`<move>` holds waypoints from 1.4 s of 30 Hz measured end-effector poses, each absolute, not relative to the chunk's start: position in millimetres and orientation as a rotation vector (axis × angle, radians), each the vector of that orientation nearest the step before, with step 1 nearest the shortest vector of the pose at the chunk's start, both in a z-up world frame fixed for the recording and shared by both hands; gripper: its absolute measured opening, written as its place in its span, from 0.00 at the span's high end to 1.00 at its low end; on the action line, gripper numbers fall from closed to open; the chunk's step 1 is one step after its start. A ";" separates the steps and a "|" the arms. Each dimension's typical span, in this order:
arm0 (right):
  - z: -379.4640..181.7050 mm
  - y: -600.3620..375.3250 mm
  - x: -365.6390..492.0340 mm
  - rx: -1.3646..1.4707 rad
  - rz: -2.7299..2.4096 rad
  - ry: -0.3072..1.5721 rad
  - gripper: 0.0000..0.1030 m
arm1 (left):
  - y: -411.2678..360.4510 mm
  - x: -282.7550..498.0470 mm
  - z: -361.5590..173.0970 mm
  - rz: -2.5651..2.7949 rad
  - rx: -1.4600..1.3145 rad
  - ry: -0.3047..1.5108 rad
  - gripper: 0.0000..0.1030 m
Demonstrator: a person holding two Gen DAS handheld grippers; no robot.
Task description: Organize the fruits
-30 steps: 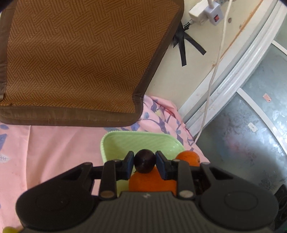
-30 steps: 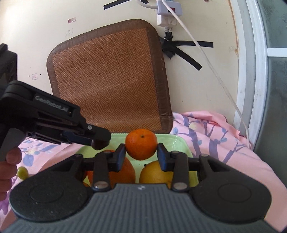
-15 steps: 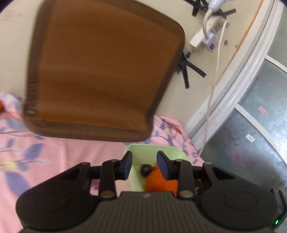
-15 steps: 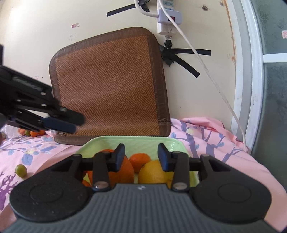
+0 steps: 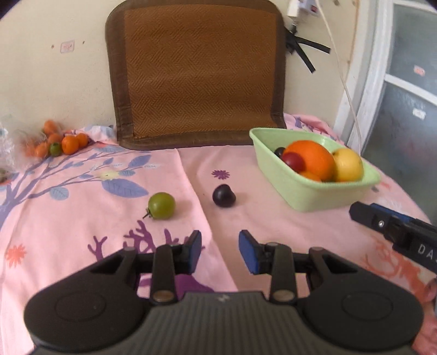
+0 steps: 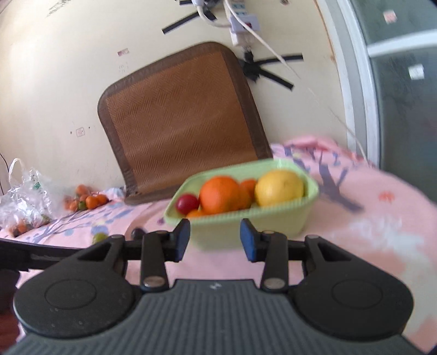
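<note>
a second before, my left gripper (image 5: 220, 252) was clamped on a dark plum over the green basket (image 5: 314, 195) and my right gripper (image 6: 214, 240) pinched a small orange there. both had since let go and pulled back: the left fingers stood wide apart with nothing between them, and the right fingers were parted and bare as well. the left view had swung from the basket's inside to the whole pink flowered cloth (image 5: 82, 196).

a dark plum (image 5: 224, 195) lay loose on the cloth ahead of my left fingers, well apart from them, with a green tomato (image 5: 161, 205) just to its left. the basket sat to the right of both, holding a big orange (image 5: 312, 157), a yellow citrus (image 5: 348, 165), a red fruit (image 5: 293, 161) and a dark one (image 5: 279, 151) at the far side, with a smaller orange piece low in front. a heap of small oranges (image 5: 65, 143) with one green fruit lay far left by the wall, beside a crumpled plastic bag (image 6: 24, 202). a brown woven mat (image 5: 199, 71) leaned against the wall behind, near a power strip (image 6: 243, 24) and its white cord.

nothing lay between my left fingers and the plum. my right gripper hung low in front of the basket's near wall, its view blurred; its tip showed at the right edge of the left view, and the left one's dark body crossed the lower left of the right view.
</note>
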State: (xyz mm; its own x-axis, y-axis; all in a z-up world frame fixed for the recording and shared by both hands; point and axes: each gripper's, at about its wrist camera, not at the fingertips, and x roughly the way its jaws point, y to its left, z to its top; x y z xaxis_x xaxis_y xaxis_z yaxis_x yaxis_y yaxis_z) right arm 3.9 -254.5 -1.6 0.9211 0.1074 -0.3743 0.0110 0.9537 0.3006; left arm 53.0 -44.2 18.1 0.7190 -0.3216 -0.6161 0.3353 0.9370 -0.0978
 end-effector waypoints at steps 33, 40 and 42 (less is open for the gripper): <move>-14.6 -235.9 -1.0 0.351 0.026 0.486 0.58 | -39.4 19.5 0.6 -0.390 0.063 0.609 0.65; -14.2 -235.7 -2.7 0.347 0.015 0.476 0.58 | -43.4 13.6 2.2 -0.408 0.088 0.580 0.65; -14.2 -236.0 -3.1 0.348 0.011 0.475 0.58 | -42.7 13.6 2.3 -0.411 0.084 0.579 0.65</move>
State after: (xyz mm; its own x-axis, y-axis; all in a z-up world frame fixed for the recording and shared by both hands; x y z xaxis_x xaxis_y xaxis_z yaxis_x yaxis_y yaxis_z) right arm -3.1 -236.0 -14.2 0.8906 0.0906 -0.4457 0.0700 0.9410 0.3311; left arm 13.6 -42.7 2.3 0.7582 -0.3540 -0.5476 0.4005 0.9155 -0.0373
